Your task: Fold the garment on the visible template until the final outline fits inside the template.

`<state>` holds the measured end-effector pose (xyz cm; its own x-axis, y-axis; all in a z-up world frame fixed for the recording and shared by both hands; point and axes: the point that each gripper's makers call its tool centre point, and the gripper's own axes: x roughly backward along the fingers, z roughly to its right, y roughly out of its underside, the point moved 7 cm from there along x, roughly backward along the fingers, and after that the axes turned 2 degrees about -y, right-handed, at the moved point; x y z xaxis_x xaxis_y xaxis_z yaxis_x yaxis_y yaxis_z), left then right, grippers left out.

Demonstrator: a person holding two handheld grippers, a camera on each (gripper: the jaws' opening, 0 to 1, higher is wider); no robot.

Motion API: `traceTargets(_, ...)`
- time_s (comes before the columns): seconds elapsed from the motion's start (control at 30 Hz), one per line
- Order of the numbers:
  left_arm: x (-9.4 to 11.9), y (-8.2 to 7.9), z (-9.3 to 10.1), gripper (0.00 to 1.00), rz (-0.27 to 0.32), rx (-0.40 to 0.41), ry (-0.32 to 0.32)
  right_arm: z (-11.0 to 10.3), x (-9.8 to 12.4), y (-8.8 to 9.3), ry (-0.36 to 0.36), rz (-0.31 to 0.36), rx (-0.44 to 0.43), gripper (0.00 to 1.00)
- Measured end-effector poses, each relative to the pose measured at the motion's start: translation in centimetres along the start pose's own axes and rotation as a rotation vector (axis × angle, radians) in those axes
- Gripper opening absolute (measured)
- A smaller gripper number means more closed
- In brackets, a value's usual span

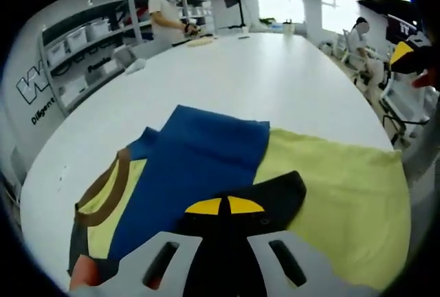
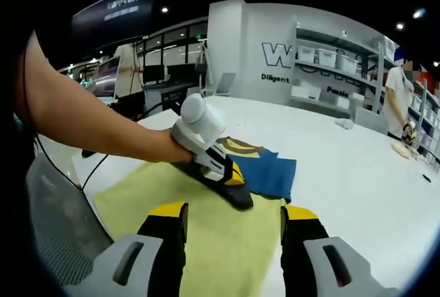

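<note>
The garment (image 1: pixel 199 159) lies on the white table (image 1: pixel 275 70), mostly blue, with a yellow panel and brown collar (image 1: pixel 103 190) at its left and a black part (image 1: pixel 275 197) at the front. It partly overlaps the yellow-green template (image 1: pixel 344 194). My left gripper (image 1: pixel 223 205) has its yellow-tipped jaws pressed together on the black fabric. In the right gripper view a hand holds that left gripper (image 2: pixel 234 175) down on the black fabric (image 2: pixel 237 194), with the blue cloth (image 2: pixel 271 170) beyond it. My right gripper (image 2: pixel 234 214) hovers open over the template (image 2: pixel 213 235), holding nothing.
A person (image 1: pixel 168 8) works at the table's far end beside shelves (image 1: pixel 82 42) with bins. Chairs (image 1: pixel 405 97) and a seated person stand along the right edge. A mesh chair (image 2: pixel 55 221) sits at the table's near edge (image 2: pixel 86 180).
</note>
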<state>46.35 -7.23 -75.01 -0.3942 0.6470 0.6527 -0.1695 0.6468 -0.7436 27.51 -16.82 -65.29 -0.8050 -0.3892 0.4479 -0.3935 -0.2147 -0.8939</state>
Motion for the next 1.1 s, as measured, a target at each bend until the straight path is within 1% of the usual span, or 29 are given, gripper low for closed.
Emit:
traceTargets(0.03,0.1,0.0,0.0,0.00,0.001,0.005,-0.001,0.0,0.0,0.0,0.000,0.000,0.000,0.55)
traceTargets(0.13,0.2,0.0,-0.7,0.10,0.004,0.024,-0.043,0.0,0.0,0.0,-0.001,-0.001,0.000,0.55)
traceTargets(0.17,0.2,0.0,-0.8,0.12,0.003,0.033,-0.039,0.0,0.0,0.0,-0.001,0.000,0.000,0.55)
traceTargets(0.23,0.2,0.1,-0.7,0.10,0.004,0.043,-0.020,0.0,0.0,0.0,-0.001,0.000,0.001,0.54)
traceTargets(0.33,0.1,0.1,-0.4,0.06,0.004,0.051,-0.008,0.0,0.0,-0.1,0.002,0.002,0.003,0.54)
traceTargets(0.4,0.0,0.1,-0.4,0.05,0.004,0.057,-0.010,0.1,0.0,-0.1,0.003,0.006,0.003,0.53)
traceTargets(0.43,0.0,0.1,-0.4,0.04,0.004,0.075,-0.008,0.1,0.0,-0.1,0.004,0.006,0.003,0.53)
traceTargets(0.53,0.0,0.2,-0.5,0.05,0.007,0.109,-0.007,0.1,0.1,-0.2,0.005,0.009,0.005,0.52)
traceTargets(0.63,0.1,0.3,-0.8,0.11,0.006,0.132,-0.027,0.1,0.1,-0.2,0.005,0.010,0.007,0.51)
traceTargets(0.7,0.0,0.3,-1.0,0.11,0.005,0.149,-0.020,0.1,0.1,-0.2,0.006,0.012,0.008,0.51)
traceTargets(0.8,0.0,0.2,-0.2,0.04,0.008,0.124,0.007,0.1,0.2,-0.2,0.007,0.013,0.009,0.51)
traceTargets(0.87,-0.1,0.2,-0.1,0.03,0.007,0.106,-0.003,0.1,0.2,-0.2,0.007,0.012,0.009,0.51)
traceTargets(1.0,-0.1,0.2,-0.2,0.01,0.008,0.108,0.005,0.1,0.1,-0.2,0.008,0.011,0.012,0.51)
traceTargets(1.1,0.0,0.1,-0.1,0.00,0.005,0.084,0.000,0.0,0.1,-0.2,0.008,0.010,0.013,0.51)
